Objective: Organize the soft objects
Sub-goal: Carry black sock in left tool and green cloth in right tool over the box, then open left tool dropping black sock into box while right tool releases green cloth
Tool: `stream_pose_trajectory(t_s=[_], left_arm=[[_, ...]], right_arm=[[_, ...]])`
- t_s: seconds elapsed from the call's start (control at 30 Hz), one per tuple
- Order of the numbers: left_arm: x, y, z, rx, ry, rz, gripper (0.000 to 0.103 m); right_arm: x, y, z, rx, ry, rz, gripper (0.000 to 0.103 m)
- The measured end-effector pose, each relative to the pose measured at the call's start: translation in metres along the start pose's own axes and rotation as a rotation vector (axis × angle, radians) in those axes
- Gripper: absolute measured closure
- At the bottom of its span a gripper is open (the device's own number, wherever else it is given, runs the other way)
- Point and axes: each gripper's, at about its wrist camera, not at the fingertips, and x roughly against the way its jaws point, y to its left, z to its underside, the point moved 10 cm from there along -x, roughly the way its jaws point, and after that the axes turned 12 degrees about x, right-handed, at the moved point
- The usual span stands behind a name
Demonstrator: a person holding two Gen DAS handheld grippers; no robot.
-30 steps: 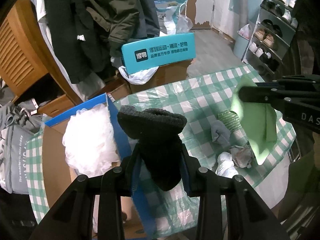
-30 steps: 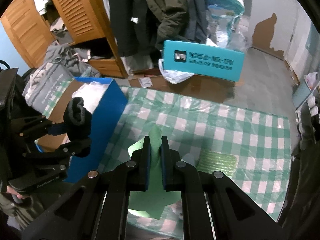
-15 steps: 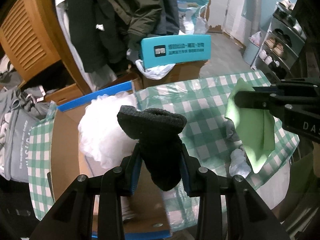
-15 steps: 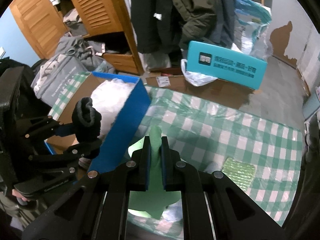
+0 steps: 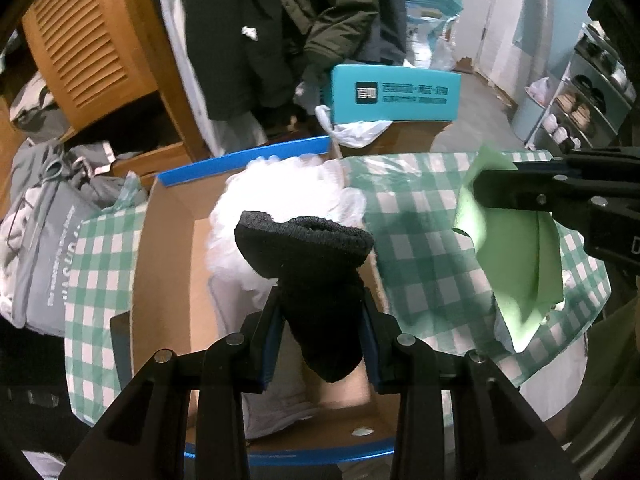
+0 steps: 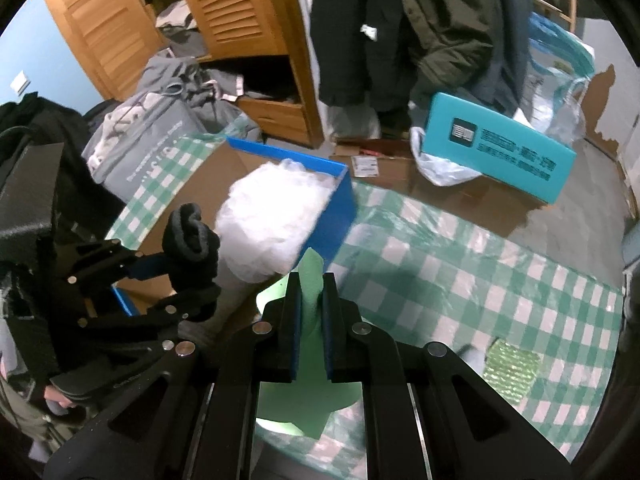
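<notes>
Teal carton (image 5: 394,96) on the floor ahead of the tongs, dark coats (image 6: 404,28) hanging behind it, louvred wooden wardrobe (image 6: 224,4) far left.

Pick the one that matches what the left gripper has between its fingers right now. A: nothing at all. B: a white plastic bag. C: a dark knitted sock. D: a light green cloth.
C: the left gripper is clamped on a dark knitted sock above the open cardboard box, while the light green cloth is in the right gripper.

Unreadable white print on teal box (image 5: 394,94), grey bag (image 5: 48,256).
</notes>
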Motion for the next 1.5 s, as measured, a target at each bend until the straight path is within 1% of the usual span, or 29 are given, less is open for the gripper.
stream_pose_trajectory(t_s=[0.37,0.57,0.73,0.9,1.17,1.2,1.3,1.37,1.47,1.5], left_arm=[[-0.013,0.050,0.007,0.076,0.036,-0.031,0.068],[-0.016,0.067,0.012,0.100,0.047,-0.048,0.067],[-0.019,0.078,0.017,0.121,0.059,-0.056,0.067],[-0.021,0.084,0.018,0.144,0.072,-0.052,0.067],[-0.019,0.090,0.018,0.147,0.062,-0.069,0.066],[-0.019,0.089,0.018,0.142,0.064,-0.068,0.065],[-0.018,0.089,0.019,0.131,0.064,-0.078,0.063],[-0.018,0.090,0.018,0.127,0.061,-0.086,0.058],[-0.015,0.090,0.016,0.123,0.047,-0.094,0.049],[-0.014,0.090,0.015,0.124,0.044,-0.095,0.044]], right_arm=[[-0.032,0.037,-0.017,0.044,0.029,-0.046,0.095],[-0.047,0.055,-0.022,0.062,0.047,-0.073,0.095],[-0.058,0.068,-0.027,0.078,0.053,-0.080,0.095],[-0.073,0.081,-0.024,0.093,0.075,-0.098,0.095],[-0.085,0.082,-0.020,0.099,0.090,-0.119,0.094],[-0.086,0.081,-0.020,0.096,0.089,-0.117,0.093],[-0.086,0.078,-0.019,0.094,0.091,-0.104,0.084],[-0.084,0.077,-0.021,0.087,0.083,-0.101,0.070],[-0.080,0.074,-0.023,0.073,0.073,-0.096,0.062],[-0.079,0.072,-0.024,0.069,0.070,-0.094,0.060]])
